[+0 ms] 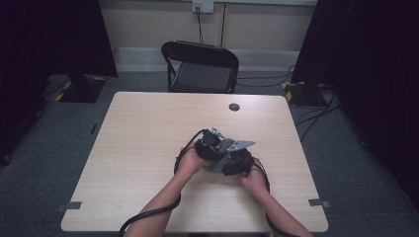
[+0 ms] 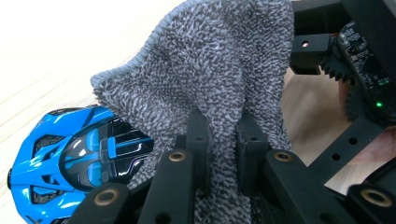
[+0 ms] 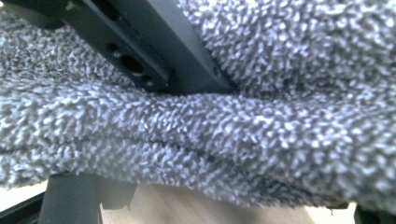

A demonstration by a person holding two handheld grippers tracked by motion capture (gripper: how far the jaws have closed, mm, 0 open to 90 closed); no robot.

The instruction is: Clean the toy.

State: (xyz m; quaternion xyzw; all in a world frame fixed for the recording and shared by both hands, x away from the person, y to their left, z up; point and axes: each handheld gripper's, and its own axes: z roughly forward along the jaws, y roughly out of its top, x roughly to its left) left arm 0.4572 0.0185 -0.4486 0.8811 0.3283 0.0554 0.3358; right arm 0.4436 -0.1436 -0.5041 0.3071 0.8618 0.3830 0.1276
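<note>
My left gripper (image 2: 223, 140) has its black jaws pinched on a fold of nubby grey terry cloth (image 2: 219, 70), held near the middle of the pale wood-grain tabletop (image 1: 148, 128), toward its near edge. A glossy blue-and-black toy car (image 2: 70, 158) lies beside it. My right gripper (image 1: 237, 165) crowds in just beside; I cannot tell how its jaws stand.

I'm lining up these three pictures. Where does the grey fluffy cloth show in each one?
High view: I cannot make out the cloth; the two grippers meet at the table's centre.
Left gripper view: cloth spans the centre and top, pinched between the jaws.
Right gripper view: cloth stretches across the whole width.
Shared landmark: the pale wooden table.
</note>
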